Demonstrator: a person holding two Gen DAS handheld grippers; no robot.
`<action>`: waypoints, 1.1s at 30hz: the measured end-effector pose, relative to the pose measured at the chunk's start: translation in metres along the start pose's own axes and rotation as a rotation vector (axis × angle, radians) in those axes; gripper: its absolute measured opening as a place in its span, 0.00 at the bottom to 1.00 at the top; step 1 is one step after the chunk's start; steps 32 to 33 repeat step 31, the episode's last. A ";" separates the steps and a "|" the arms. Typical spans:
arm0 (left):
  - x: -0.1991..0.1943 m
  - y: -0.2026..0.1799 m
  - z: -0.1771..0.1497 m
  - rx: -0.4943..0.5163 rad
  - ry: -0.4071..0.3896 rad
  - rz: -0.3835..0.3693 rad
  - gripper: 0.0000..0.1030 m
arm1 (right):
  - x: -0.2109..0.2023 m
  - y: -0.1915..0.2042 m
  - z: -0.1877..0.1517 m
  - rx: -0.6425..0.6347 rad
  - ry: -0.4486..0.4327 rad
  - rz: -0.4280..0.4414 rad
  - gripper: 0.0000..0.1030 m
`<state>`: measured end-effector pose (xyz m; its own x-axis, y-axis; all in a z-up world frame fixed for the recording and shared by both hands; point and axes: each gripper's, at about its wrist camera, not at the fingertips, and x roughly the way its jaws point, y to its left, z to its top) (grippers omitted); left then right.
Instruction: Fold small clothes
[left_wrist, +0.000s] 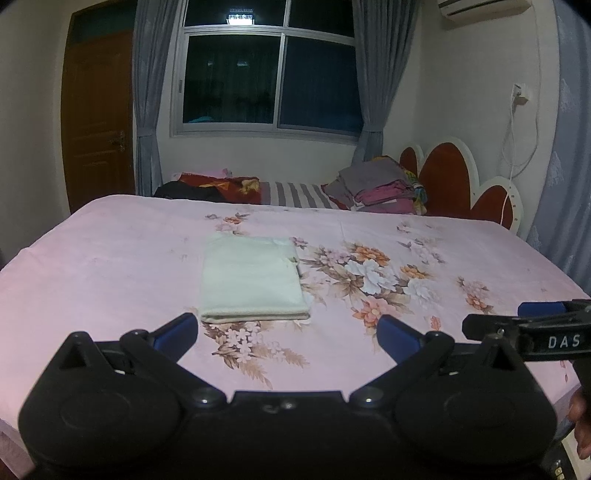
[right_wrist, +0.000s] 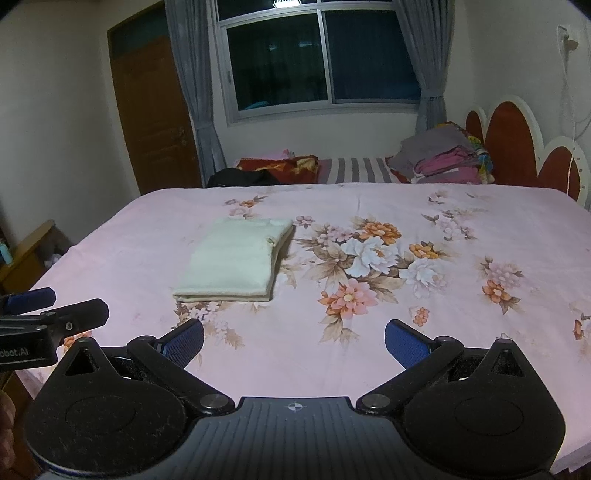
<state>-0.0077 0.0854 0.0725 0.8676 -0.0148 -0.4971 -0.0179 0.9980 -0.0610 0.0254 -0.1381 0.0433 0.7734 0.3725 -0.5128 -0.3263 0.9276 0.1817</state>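
- Presently, the left gripper (left_wrist: 288, 328) and right gripper (right_wrist: 294, 338) are held with fingers apart, empty.
- Beyond them, a folded cream garment (left_wrist: 253, 278) is laid on the bed (left_wrist: 110, 258).
- Soft, light cloth is judged; its near folded edge should be pinched.

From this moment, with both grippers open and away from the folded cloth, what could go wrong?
1. The folded cream cloth has loose stacked layers along its near edge; a pinch there might catch only the top layer and undo the fold.
2. It lies on a soft pink bedsheet; a low approach by the left gripper could drag or wrinkle the sheet and shift the cloth.
3. The right gripper sits close beside the left; they might collide.
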 end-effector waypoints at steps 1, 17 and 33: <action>-0.001 0.000 0.000 0.000 -0.001 0.000 1.00 | -0.001 0.000 0.000 0.000 -0.002 -0.001 1.00; 0.004 -0.004 -0.001 0.004 -0.004 -0.011 1.00 | -0.009 -0.001 -0.006 0.001 -0.005 -0.007 1.00; 0.004 -0.008 -0.005 -0.002 -0.029 -0.007 1.00 | -0.010 -0.004 -0.006 0.004 -0.005 -0.008 1.00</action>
